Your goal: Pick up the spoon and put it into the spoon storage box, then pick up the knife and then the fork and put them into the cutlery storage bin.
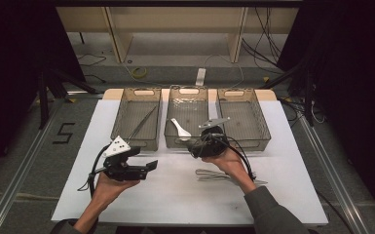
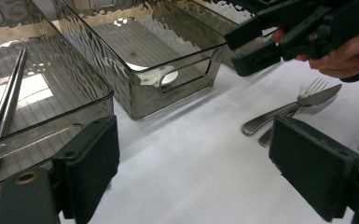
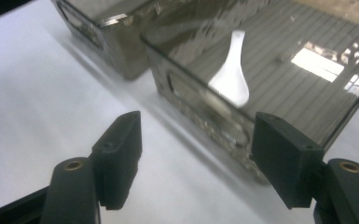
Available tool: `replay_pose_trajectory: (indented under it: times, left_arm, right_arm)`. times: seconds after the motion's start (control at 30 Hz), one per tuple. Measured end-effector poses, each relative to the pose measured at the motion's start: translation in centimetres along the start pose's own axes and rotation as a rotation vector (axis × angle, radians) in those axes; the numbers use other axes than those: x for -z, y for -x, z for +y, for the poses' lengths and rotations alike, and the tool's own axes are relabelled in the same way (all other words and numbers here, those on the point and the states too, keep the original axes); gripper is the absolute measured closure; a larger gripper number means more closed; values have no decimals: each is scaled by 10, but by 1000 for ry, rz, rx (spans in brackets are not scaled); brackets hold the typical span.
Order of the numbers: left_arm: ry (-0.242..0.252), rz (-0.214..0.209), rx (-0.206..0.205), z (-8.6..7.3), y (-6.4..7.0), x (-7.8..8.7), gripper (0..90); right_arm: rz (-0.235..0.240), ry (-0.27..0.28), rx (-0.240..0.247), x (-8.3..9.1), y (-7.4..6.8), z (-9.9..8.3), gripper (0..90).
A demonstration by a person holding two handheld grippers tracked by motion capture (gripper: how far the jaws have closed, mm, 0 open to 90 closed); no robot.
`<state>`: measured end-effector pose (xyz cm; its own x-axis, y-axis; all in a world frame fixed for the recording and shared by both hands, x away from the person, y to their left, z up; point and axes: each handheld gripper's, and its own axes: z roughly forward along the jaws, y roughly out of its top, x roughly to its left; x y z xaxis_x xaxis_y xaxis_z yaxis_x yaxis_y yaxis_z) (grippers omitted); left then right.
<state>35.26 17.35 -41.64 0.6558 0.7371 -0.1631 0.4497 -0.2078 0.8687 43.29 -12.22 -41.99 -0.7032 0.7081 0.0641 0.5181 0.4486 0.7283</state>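
both grippers, left and right, are wide open and empty. the fork and knife lie touching on the table, so a careless grab could catch both or skid them away.

Your three bins are smoky, see-through plastic: the walls have a glossy, rippled finish and the floors are ribbed in fine lines that catch the light. The spoon in your middle bin looks like smooth white plastic or ceramic (you cannot tell which from here). The chopsticks in the left bin are brushed metal with a dull sheen. Your fork and knife are polished metal, bright along the edges. The table cover is matt white and smooth. Your jaw pads are matt black, slightly grainy.
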Motion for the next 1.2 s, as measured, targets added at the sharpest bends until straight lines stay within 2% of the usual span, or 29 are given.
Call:
replay_pose_trajectory:
  times: [0.37, 0.63, 1.03, 1.1, 1.2]
  left_arm:
    - [2, -1, 6, 0, 0, 0, 156]
    - [6, -3, 9, 1, 0, 0, 156]
    - [7, -3, 5, 0, 0, 0, 155]
    - [5, -2, 6, 0, 0, 0, 155]
    - [5, -1, 6, 0, 0, 0, 156]
  right_arm:
    - [-43, -61, 0, -4, 6, -21, 351]
    - [-45, -76, -8, -3, 8, -31, 354]
    - [-30, -127, -24, -5, 9, -41, 337]
    - [-32, -132, -23, -5, 9, -42, 361]
    - [-28, -143, -24, -6, 10, -43, 453]
